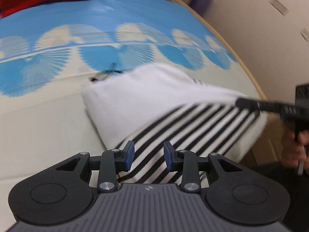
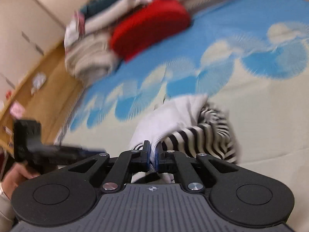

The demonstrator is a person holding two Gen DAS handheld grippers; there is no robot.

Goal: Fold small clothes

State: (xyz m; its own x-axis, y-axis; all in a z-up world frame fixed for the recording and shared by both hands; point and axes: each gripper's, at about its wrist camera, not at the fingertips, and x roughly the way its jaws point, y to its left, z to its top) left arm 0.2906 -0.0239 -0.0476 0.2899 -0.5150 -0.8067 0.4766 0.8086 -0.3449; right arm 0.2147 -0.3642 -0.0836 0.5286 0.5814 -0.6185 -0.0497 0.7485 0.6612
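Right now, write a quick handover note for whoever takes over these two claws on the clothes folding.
Left claw: open, empty, hovering over the near striped part of the garment.
Right claw: shut on the striped garment, pinching its white inside-out fabric and pulling it out taut.
Garment: partly lifted, bunched, on the cream part of the blue patterned bedspread.
Red folded item sits further back beside a pile of other clothes.
Done: one edge grabbed.
Left: probably grip the near edge with the left claw, spread flat, then fold.
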